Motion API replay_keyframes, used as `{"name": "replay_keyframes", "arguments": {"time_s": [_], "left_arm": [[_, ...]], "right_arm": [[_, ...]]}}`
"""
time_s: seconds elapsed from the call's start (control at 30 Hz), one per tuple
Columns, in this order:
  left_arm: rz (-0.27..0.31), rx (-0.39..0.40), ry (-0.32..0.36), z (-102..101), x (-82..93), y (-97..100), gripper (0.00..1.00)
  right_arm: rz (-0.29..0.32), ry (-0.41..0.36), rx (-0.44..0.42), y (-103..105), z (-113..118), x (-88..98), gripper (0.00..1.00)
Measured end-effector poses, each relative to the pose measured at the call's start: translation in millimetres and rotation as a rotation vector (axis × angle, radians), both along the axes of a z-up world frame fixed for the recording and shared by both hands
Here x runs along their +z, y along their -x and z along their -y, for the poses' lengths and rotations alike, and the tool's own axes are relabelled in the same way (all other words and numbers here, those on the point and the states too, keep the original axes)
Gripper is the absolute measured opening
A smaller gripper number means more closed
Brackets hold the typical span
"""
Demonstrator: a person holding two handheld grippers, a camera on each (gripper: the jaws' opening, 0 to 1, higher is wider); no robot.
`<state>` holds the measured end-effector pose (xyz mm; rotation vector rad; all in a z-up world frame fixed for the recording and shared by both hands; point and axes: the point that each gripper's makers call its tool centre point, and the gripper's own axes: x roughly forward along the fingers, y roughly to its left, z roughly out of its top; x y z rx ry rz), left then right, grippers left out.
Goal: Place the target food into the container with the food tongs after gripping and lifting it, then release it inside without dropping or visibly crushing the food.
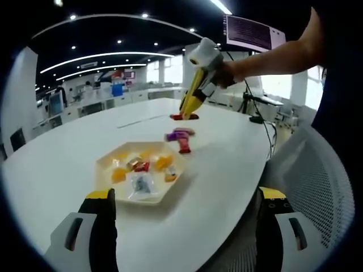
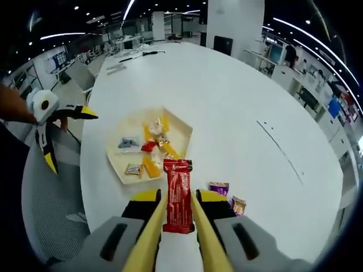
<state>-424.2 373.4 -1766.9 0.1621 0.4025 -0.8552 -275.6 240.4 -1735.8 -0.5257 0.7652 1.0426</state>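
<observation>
Yellow food tongs (image 2: 177,238) are clamped shut by the right gripper (image 2: 178,218) on a red snack packet (image 2: 177,195), lifted above the cream hexagonal tray (image 2: 182,131), while the left gripper (image 1: 184,218) is held wide open, empty.

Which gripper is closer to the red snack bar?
Right. The right gripper is shut on the red bar, lifted over the table. The left gripper sits open behind the tray, away from it.

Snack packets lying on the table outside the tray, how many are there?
2: a purple packet and a smaller packet beside it, right of the tongs holding the red bar. None looks hidden.
</observation>
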Motion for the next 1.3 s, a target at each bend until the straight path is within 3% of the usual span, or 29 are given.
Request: {"name": "replay_keyframes", "arguments": {"time_s": [0.23, 0.63, 0.77, 1.0, 1.07, 1.17, 1.3], "left_arm": [[-0.006, 0.011, -0.02, -3.3, -3.9, -1.8, 0.99], [0.008, 0.018, -0.047, -5.1, -4.4, -1.8, 0.99], [-0.005, -0.016, -0.067, 0.0, -10.1, 2.8, 0.99], [-0.012, 0.002, -0.051, -3.1, -8.8, 0.8, 0.99], [-0.008, 0.004, -0.049, -4.0, -8.6, -0.1, 0.99], [-0.005, 0.02, -0.026, -5.9, -4.7, -2.4, 0.99], [-0.013, 0.016, -0.019, -4.9, -5.3, -1.5, 0.99]], "right_arm": [[0.011, -0.027, 0.054, 3.3, -46.0, 10.9, 0.23], [0.032, -0.052, 0.121, 8.7, -99.2, 29.7, 0.23], [0.04, -0.049, 0.136, 9.5, -108.6, 31.8, 0.23], [0.054, -0.047, 0.174, 13.5, -126.4, 30.7, 0.25], [0.08, -0.037, 0.195, 11.6, -126.7, 30.5, 0.26], [0.053, -0.057, 0.182, 11.8, -125.3, 32.2, 0.27], [0.075, -0.048, 0.193, 9.9, -119.5, 34.1, 0.27]]}}
